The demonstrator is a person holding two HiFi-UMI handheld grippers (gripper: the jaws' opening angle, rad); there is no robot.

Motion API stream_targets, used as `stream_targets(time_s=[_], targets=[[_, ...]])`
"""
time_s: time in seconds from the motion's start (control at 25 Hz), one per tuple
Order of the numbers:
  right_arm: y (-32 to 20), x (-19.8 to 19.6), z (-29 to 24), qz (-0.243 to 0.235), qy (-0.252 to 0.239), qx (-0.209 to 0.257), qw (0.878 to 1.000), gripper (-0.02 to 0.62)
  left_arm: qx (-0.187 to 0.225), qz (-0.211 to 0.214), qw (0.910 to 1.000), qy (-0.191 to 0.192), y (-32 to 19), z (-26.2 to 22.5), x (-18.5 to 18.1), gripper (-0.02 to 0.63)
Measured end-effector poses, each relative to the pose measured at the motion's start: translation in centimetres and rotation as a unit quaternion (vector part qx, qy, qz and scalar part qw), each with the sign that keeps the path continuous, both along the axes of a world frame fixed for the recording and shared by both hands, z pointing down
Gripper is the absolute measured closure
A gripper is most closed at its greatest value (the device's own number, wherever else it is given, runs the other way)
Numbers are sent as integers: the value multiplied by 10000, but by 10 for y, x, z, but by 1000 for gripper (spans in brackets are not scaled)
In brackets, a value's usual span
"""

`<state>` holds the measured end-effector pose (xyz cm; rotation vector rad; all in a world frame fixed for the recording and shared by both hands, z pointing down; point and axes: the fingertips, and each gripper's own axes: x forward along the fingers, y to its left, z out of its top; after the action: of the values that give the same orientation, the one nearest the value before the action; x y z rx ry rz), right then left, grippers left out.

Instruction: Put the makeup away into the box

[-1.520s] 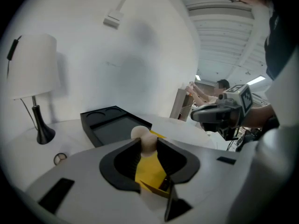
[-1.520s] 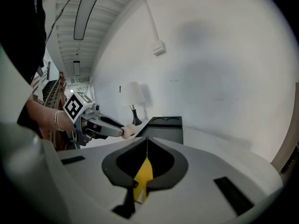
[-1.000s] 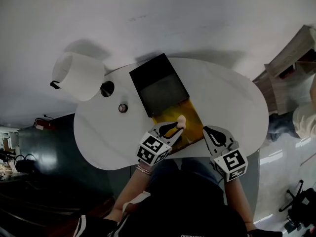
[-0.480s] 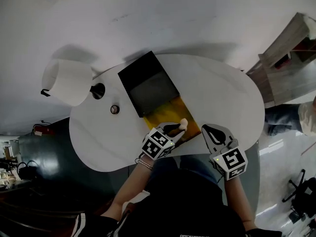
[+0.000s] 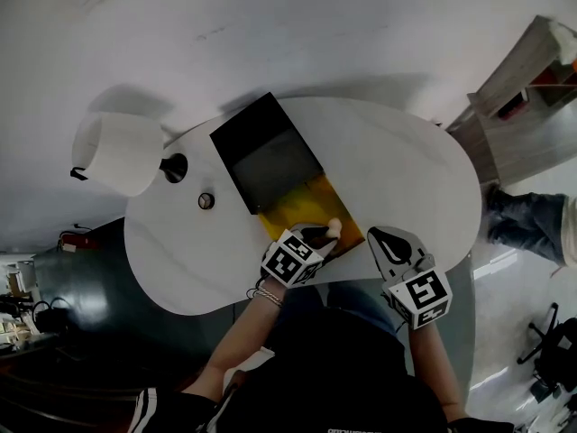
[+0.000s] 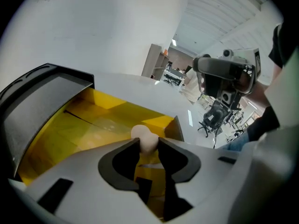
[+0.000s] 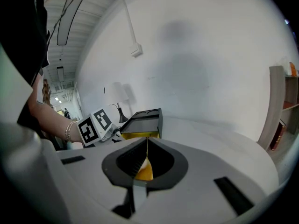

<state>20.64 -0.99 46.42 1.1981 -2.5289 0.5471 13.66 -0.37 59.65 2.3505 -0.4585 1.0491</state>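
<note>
My left tool [image 6: 148, 148] is coming down over the yellow box [image 6: 79, 125], jaws just easing open but still pinching the makeup sponge [image 6: 145, 138], so I'm starting the drop. Right tool [image 7: 146, 148] is staying clenched, empty.

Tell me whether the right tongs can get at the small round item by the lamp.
Probably not directly. The right tongs sit shut at the near edge of the table; the small round item lies beyond the open box, which blocks the straight path. They must go round or over it, then open.
</note>
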Motion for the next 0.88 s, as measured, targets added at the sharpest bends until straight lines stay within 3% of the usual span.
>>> stream_targets(time_s=[0.28, 0.48, 0.88], targets=[[0, -6, -1, -71, 39, 6, 10000, 575, 22, -40, 10000, 49, 1, -5, -1, 459], [-4, -14, -5, -160, 45, 58, 9998, 575, 9, -143, 9994, 304, 2, -22, -5, 459], [-12, -53, -17, -481, 139, 169, 9986, 575, 540, -457, 9940, 833, -4, -74, -38, 460]])
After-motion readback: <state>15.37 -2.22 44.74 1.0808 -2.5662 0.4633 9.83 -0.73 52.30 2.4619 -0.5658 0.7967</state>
